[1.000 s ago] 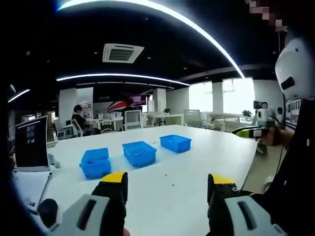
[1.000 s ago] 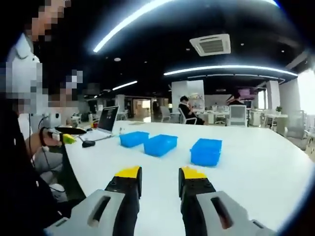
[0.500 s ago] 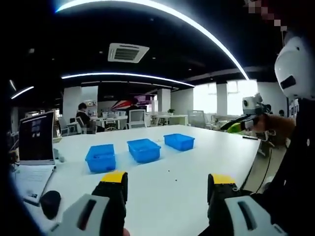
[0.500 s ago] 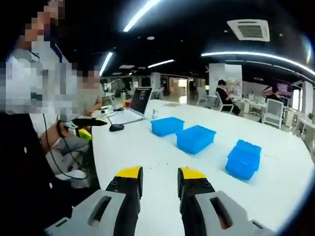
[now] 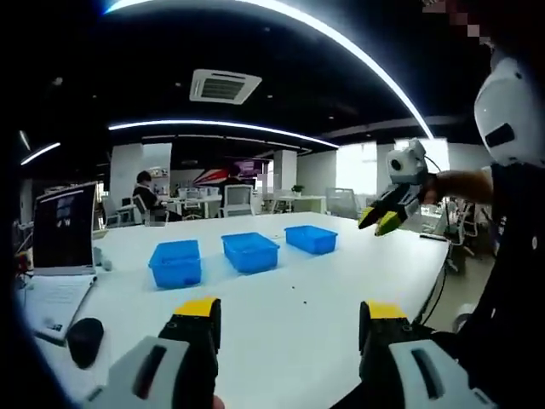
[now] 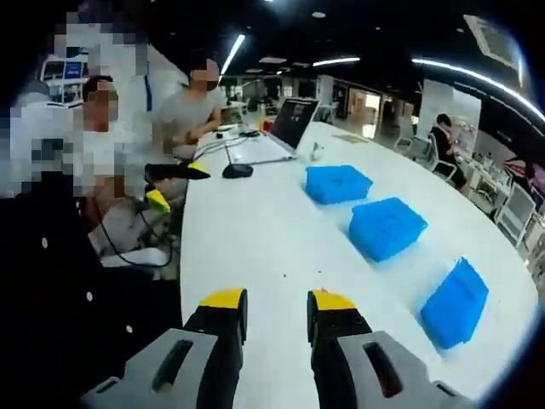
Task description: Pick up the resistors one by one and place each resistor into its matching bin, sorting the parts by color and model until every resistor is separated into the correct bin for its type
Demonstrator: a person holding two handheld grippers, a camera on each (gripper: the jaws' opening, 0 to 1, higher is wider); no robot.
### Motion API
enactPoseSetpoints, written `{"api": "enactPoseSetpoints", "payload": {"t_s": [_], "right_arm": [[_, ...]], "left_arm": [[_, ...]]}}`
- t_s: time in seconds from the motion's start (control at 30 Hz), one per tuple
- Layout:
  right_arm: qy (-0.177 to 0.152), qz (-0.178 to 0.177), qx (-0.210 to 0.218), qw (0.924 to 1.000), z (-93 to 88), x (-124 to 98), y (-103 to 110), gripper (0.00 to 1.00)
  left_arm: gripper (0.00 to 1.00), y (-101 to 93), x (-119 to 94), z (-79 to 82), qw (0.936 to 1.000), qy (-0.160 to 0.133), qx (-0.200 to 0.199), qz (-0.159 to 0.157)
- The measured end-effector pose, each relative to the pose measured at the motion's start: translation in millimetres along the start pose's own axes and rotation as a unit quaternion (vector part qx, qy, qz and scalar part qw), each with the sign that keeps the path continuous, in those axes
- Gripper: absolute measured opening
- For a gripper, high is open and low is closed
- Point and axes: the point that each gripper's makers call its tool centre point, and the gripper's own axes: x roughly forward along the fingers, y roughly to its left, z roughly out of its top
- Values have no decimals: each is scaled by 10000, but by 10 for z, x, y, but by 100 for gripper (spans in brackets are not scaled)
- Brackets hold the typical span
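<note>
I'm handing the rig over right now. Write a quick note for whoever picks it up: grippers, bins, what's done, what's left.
Left gripper: open, empty, held above the white table.
Right gripper: open, empty; seen from the left gripper view it is raised in the air off to the right.
Three blue bins stand in a row on the table: near bin, middle bin, far bin. Their contents are too small to tell.
A few tiny dark specks lie on the table before the bins, possibly resistors.
A laptop and mouse sit at the table's left end.
Done: nothing visibly sorted. Left: apparently all the picking and sorting.

Three bins point(image 5: 250, 252) in a row on the table point(image 5: 341, 298), laptop point(image 5: 61, 228) left
</note>
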Motion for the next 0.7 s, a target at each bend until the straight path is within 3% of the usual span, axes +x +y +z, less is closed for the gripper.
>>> {"api": "enactPoseSetpoints", "payload": {"t_s": [0.2, 0.4, 0.7], "right_arm": [[608, 273, 116, 9977, -39, 289, 60, 30], [1203, 195, 74, 9925, -139, 648, 18, 29], [1691, -9, 160, 9855, -300, 1135, -60, 27]], "left_arm": [[67, -10, -20, -32, 10000, 42, -44, -3], [66, -12, -22, -93, 9999, 96, -88, 32], [66, -105, 47, -114, 9997, 202, -39, -103]]}}
